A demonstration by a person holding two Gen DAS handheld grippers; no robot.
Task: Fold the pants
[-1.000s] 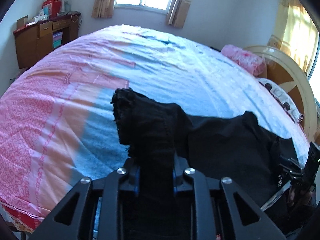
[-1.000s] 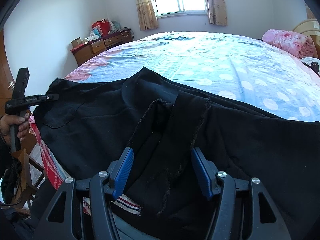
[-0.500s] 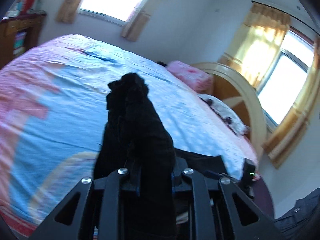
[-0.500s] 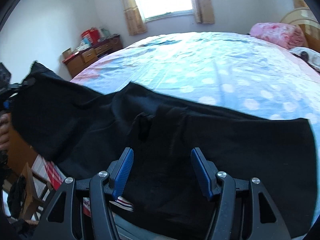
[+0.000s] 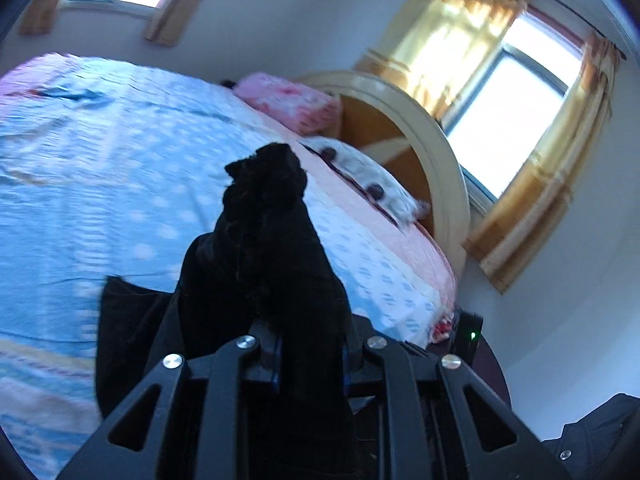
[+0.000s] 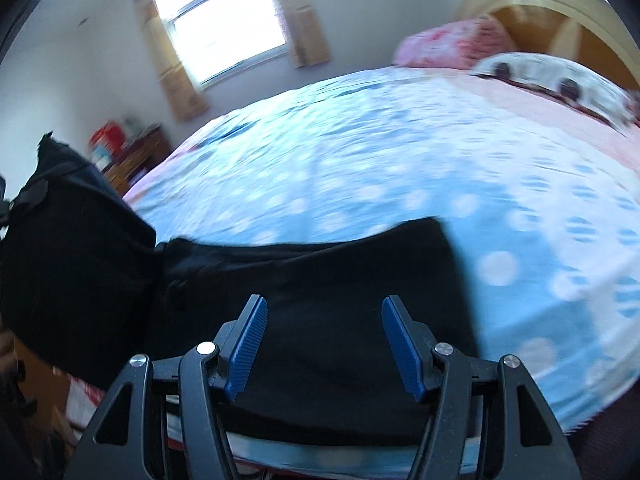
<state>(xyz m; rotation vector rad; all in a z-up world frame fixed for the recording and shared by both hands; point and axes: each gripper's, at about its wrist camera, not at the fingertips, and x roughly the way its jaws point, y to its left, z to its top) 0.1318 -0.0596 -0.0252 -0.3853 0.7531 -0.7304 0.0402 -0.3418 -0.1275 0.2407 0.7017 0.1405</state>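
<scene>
The black pants point(image 6: 320, 280) lie across the near edge of the bed. My left gripper point(image 5: 310, 354) is shut on a bunched end of the pants point(image 5: 268, 240) and holds it raised above the bed. That lifted end shows at the far left of the right wrist view point(image 6: 72, 264). My right gripper point(image 6: 324, 332) is open and empty, with its blue pads point(image 6: 248, 340) just above the flat part of the pants.
The bed point(image 6: 380, 168) has a blue dotted and pink cover. A pink pillow point(image 5: 292, 100) and a white pillow point(image 5: 368, 172) lie by the curved wooden headboard point(image 5: 432, 140). A wooden cabinet point(image 6: 132, 156) stands by the far wall. Curtained windows point(image 5: 516, 108) are behind.
My left gripper has lifted the pants end and swung it right toward the headboard. My right gripper stayed open and turned right; the loose fabric between its fingers now lies flat.
</scene>
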